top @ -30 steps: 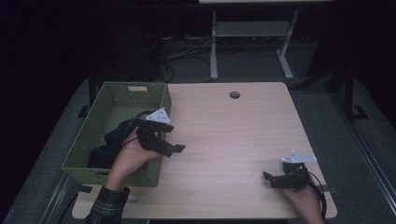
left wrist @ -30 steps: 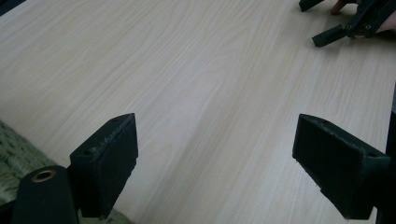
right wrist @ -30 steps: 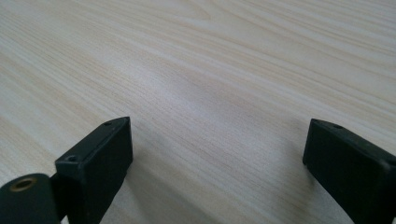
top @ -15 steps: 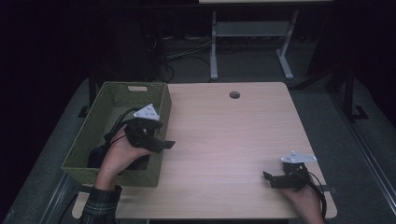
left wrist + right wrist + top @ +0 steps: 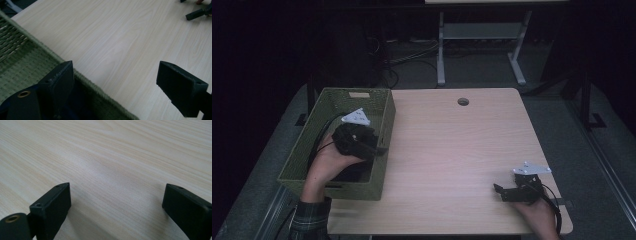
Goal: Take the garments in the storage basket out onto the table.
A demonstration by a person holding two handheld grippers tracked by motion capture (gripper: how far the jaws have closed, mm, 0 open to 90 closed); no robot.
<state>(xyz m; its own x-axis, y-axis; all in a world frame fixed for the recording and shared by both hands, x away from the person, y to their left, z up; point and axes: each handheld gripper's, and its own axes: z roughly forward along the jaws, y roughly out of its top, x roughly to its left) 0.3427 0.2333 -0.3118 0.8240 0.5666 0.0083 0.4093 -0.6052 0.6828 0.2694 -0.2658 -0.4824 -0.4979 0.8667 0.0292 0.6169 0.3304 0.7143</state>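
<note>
The left claw (image 5: 115, 82), spread wide, straddles the green basket (image 5: 22, 67) rim, which the high view leaves unclear. It has moved toward 9 o'clock over the basket; the right claw (image 5: 507, 192) stays spread on the table (image 5: 452, 150).

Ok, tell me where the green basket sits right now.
In the high view the green basket sits at the table's left edge, with the left tool over its right wall.

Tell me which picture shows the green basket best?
The high view: there the whole green woven basket shows, at the table's left edge, with the left gripper over its right wall. The left gripper view shows just part of its rim and weave below the open jaws. The right gripper view looks at bare tabletop.
</note>
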